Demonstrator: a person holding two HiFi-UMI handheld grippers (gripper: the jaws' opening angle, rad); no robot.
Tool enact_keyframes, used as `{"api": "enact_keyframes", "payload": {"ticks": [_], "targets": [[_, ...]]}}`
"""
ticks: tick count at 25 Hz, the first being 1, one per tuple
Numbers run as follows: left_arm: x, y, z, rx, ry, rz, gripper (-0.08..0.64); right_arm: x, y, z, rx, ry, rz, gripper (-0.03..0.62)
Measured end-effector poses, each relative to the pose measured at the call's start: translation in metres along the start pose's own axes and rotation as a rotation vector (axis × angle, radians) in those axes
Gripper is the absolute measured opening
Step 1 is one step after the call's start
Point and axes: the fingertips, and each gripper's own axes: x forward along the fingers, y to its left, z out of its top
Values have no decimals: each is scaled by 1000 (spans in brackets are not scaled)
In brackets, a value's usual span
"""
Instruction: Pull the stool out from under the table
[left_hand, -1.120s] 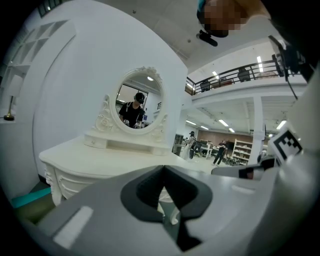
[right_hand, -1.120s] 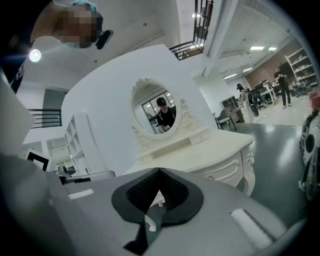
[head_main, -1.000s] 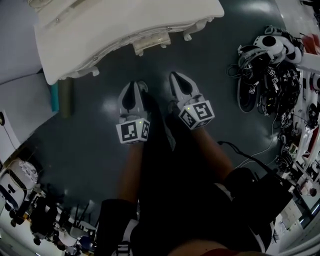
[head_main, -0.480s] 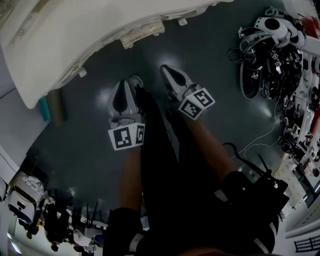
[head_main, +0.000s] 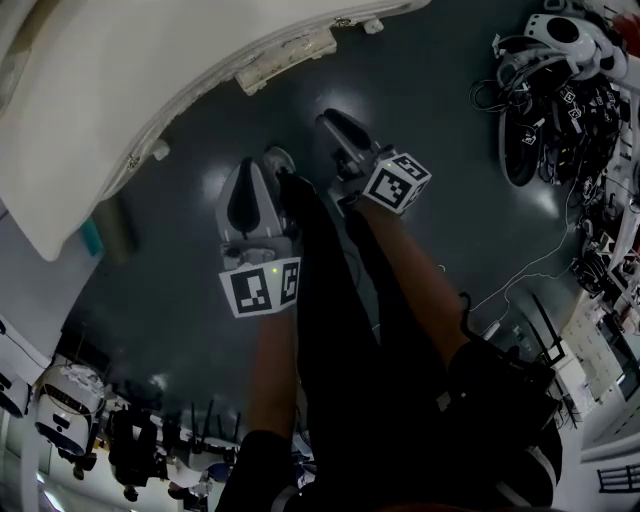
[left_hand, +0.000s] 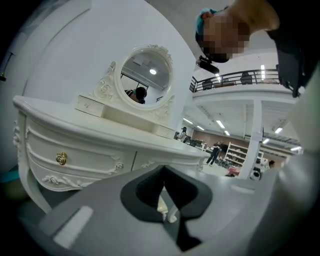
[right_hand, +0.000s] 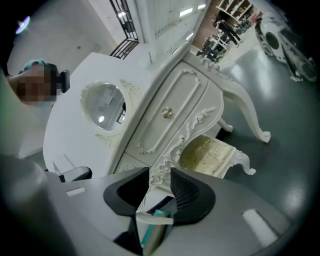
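The left gripper (left_hand: 163, 172) has its jaws together. The dark pads meet at the tips with nothing caught between them. Ahead of those jaws and above them rises the white dressing table (left_hand: 100, 145), with carved drawer fronts. A gold knob (left_hand: 61, 158) sits off to the jaws' left, and an oval mirror (left_hand: 146, 75) stands on the top, higher up and slightly left of the jaw line.

The right gripper (right_hand: 159, 175) is tilted, so the table leans across its view. Its jaws have just been opening and now stand a little apart. No object sits between them; only the table's carved apron shows through the gap, beyond the tips. The stool (right_hand: 207, 152) has a yellowish padded seat and white curved feet. It stands ahead of the right jaws and just to the right of the gap, tucked beneath the table between its curved legs (right_hand: 247, 115) — clear of both pads.

From the head view, both grippers hang side by side over the dark floor (head_main: 450, 150), their tips aimed toward the table's edge. A heap of gear (head_main: 560, 90) — dark and white pieces with cables — lies well off to the right of the right jaws.
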Motion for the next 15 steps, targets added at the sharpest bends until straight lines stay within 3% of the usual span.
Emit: {"api": "enact_keyframes", "payload": {"ticks": [7,15], "targets": [[24,12,-20,-20,2,-24,6,36,-64,-22,183,-32,8,208],[40,36,-36,-32,2,-18,6,67,-103,-40,266,-37,30,267]]}}
